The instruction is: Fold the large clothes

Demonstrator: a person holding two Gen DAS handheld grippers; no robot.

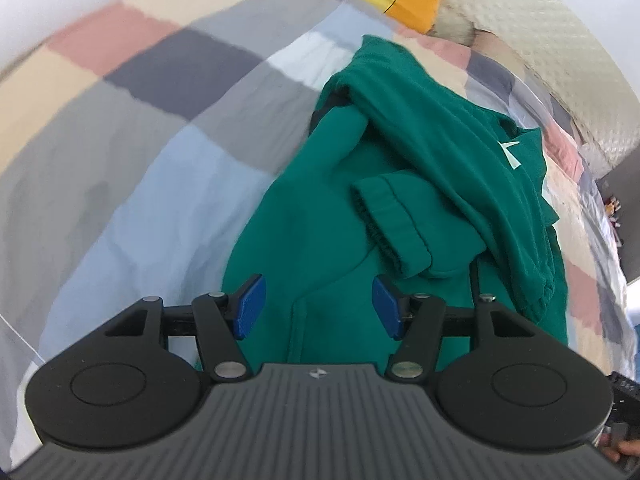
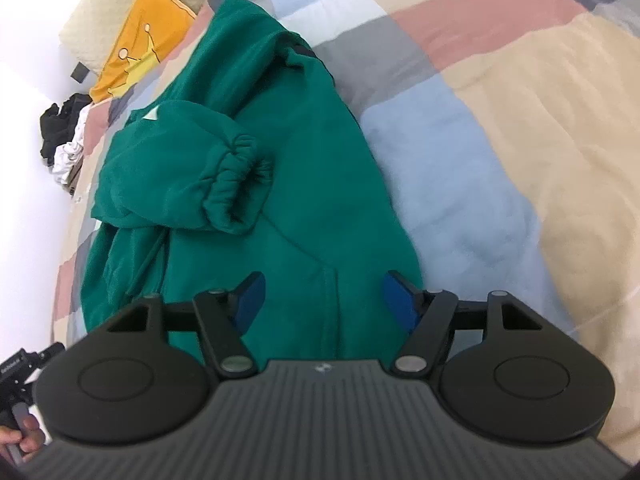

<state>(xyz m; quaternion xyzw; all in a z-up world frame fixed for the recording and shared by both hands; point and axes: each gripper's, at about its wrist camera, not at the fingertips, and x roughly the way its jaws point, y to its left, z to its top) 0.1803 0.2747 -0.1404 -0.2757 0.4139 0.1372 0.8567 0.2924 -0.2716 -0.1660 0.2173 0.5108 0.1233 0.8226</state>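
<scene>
Left wrist view: green hoodie [image 1: 320, 216] lying on the bed, sleeves already folded in across the body, one cuff [image 1: 390, 226] resting in the middle. Left gripper [image 1: 318, 306] hovering over the near hem, blue pads [image 1: 251, 305] apart, nothing between them. Best to pinch the hem corner at about 7 o'clock of the cloth, thick layers and all, then lift slow and carry toward 12 o'clock so the sleeves stay tucked.

Right wrist view: same hoodie, puffy cuff [image 2: 236, 182] at 11 o'clock from the right gripper [image 2: 322, 300]. Jaws wide, empty, above the hem. Good to grab the other hem corner near 4 o'clock, level with the left side, so the fold comes out straight.

Soft checked quilt [image 2: 500, 128] under everything, bumpy, so cloth may drag. Orange pillow [image 2: 140, 40] and cream headboard [image 1: 560, 52] at the far end. Dark and white clothes [image 2: 64, 132] piled at 9 o'clock by the wall.
</scene>
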